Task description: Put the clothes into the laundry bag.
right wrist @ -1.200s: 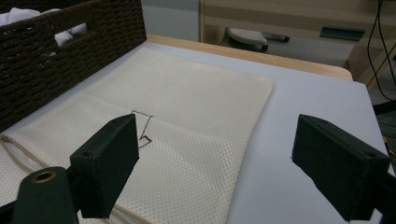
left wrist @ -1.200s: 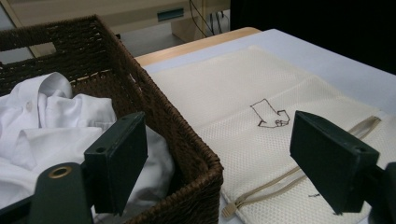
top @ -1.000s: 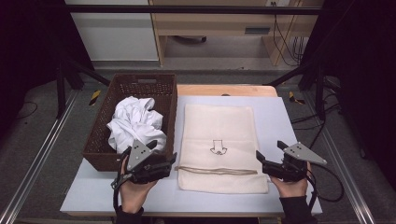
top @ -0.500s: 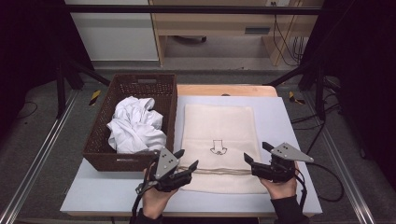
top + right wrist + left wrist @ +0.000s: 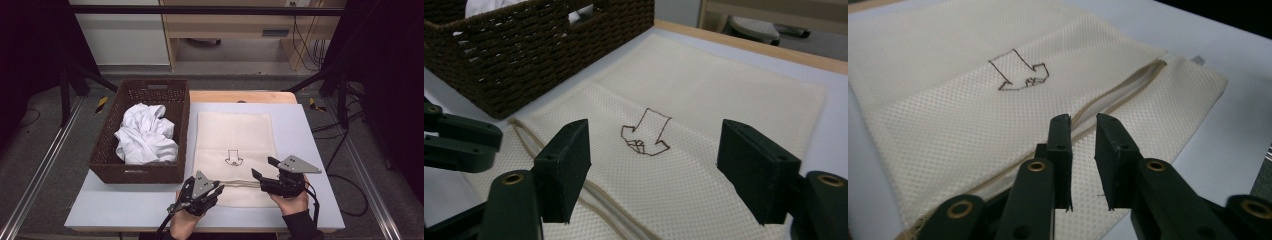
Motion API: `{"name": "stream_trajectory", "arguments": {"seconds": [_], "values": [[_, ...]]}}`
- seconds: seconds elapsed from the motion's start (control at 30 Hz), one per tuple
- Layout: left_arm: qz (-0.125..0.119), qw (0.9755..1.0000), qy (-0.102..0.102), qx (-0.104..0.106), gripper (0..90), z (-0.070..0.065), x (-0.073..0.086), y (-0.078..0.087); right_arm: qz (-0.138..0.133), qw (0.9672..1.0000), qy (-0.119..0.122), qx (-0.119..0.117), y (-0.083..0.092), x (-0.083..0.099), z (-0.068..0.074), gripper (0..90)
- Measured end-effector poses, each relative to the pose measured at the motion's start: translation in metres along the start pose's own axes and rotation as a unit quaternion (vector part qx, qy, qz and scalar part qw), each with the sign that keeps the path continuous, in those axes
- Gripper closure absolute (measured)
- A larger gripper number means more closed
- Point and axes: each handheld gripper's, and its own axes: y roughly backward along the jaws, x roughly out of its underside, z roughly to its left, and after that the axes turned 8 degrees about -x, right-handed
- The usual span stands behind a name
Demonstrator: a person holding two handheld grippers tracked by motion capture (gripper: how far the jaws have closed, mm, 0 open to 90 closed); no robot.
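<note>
A cream mesh laundry bag with a drawn arrow (image 5: 235,155) lies flat on the pale grey surface (image 5: 310,150), its long axis running away from the person, its corded opening seam (image 5: 1113,102) crossing the near end from side to side; a dark brown woven basket (image 5: 107,150) stands just beside the bag on the left, holding a heap of crumpled white cloth (image 5: 144,136).

The left tool (image 5: 212,192) sits at the bag's near left corner, and the seam lies directly ahead of its tips in the left gripper view; its jaws have just been closing and now stand narrow, but a gap shows between the pads and no fabric is pinched, so it grasps nothing yet. The right tool (image 5: 260,176) hovers over the near right part of the bag, jaws spread wide and empty, having just begun to narrow slightly.

The left tool is judged the nearer to the seam, so the coming pinch likely falls to it.

Count: one bag, one basket, one heap of cloth, two tools.
</note>
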Motion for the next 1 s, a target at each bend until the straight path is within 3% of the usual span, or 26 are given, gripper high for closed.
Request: {"name": "stream_trajectory", "arguments": {"seconds": [0.2,0.5,0.77,1.0], "values": [[0.02,0.9997,0.001,0.015,87.9,-0.004,0.008,-0.011,0.018,0.9997,0.006,-0.016,-0.013,0.003,0.005,38.5],[0.058,0.9981,-0.01,0.022,88.9,-0.007,0.016,-0.03,0.069,0.9966,-0.001,-0.047,-0.042,0.017,0.009,52.0],[0.057,0.9981,-0.002,0.023,89.0,-0.006,0.021,-0.033,0.125,0.9912,0.008,-0.043,-0.062,0.03,0.01,58.2],[0.053,0.9984,-0.01,0.017,88.9,-0.008,0.022,-0.033,0.148,0.9884,0.016,-0.03,-0.069,0.037,0.008,63.5]]}}
